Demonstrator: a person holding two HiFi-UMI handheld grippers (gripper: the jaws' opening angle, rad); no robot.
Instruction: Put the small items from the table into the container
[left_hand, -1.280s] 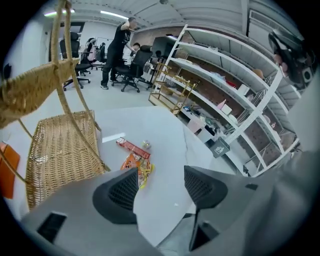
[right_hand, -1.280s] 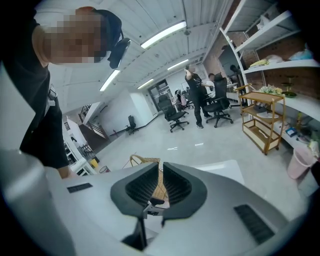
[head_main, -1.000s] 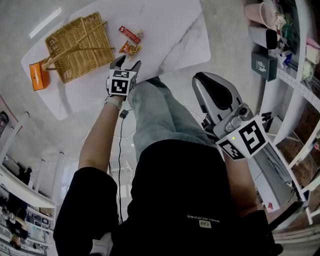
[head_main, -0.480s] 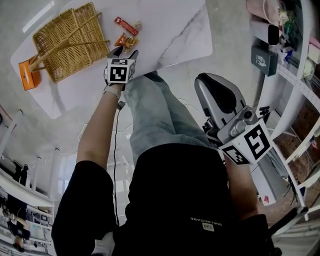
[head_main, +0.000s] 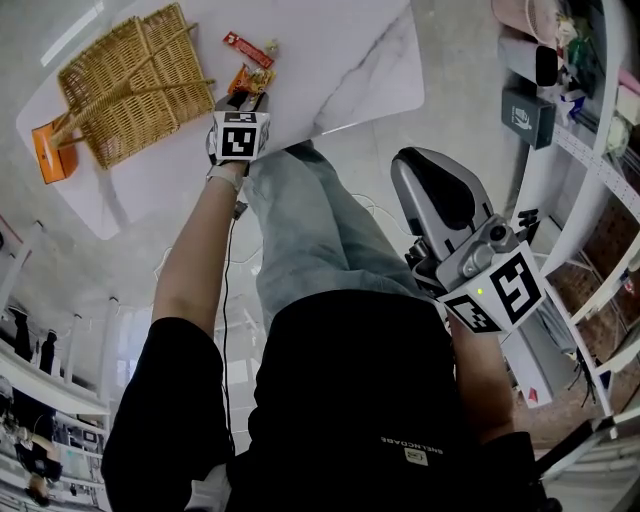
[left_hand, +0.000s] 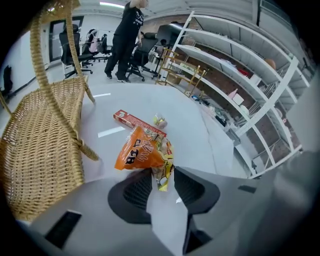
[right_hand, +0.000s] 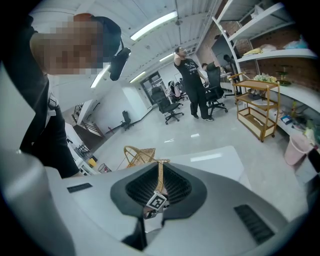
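On table (head_main: 350, 60), left tool (left_hand: 162, 179) closing round packet (left_hand: 164, 164)

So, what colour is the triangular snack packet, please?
The packet is orange, clearest in left gripper view.

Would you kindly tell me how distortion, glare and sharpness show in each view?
Head view: fisheye bows the table edges, with a light streak glaring on it. Left gripper view: dark round vignette, curved shelves, orange packet sharp. Right gripper view: same vignette, bright ceiling lights.

Bright, even light from ceiling strips (right_hand: 152, 25); soft glare on the table (head_main: 350, 50); fisheye distortion, dark corners.
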